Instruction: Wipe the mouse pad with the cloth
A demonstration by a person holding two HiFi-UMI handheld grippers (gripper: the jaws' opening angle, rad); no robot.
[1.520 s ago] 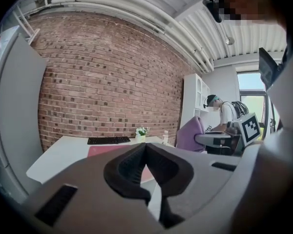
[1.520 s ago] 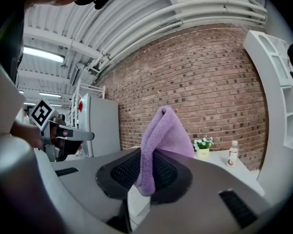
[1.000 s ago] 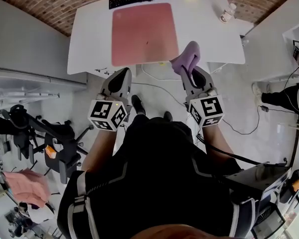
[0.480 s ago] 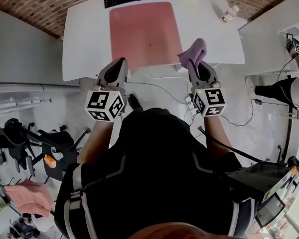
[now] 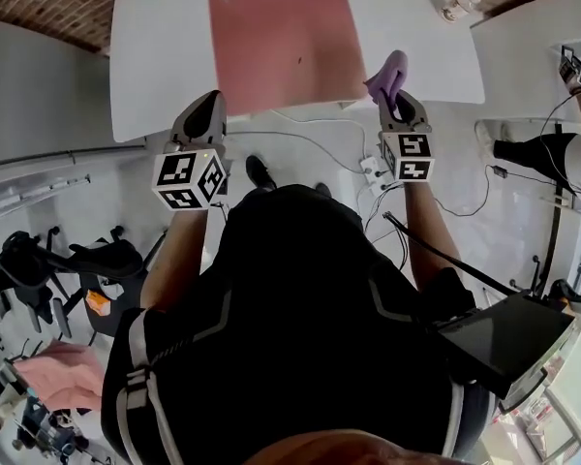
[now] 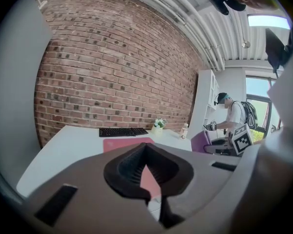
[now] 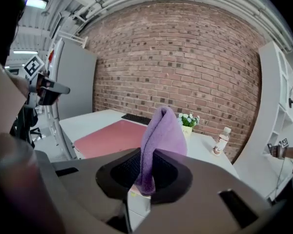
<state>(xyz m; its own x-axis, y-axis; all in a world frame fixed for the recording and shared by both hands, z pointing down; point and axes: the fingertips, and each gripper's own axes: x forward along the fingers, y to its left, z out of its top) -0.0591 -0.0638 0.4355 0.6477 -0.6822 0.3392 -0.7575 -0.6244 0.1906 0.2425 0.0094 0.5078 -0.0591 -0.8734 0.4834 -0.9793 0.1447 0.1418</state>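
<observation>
A pink mouse pad (image 5: 281,37) lies on the white table (image 5: 155,56), also seen in the left gripper view (image 6: 124,143) and in the right gripper view (image 7: 112,138). My right gripper (image 5: 395,93) is shut on a purple cloth (image 5: 387,71), which stands up folded between the jaws (image 7: 158,140). It hovers at the table's front edge, just right of the pad's near right corner. My left gripper (image 5: 209,112) sits shut and empty in front of the table's edge, left of the pad's near left corner.
A black keyboard (image 6: 123,131) lies behind the pad, with a small potted plant (image 7: 188,121) and a bottle (image 5: 460,6) at the back right. Cables and a power strip (image 5: 373,170) lie on the floor under the table. A person (image 5: 552,163) stands at right, chairs (image 5: 77,260) at left.
Both grippers have moved forward toward the table, and the cloth has reached the front edge beside the pad. The table sits closer in the head view.
</observation>
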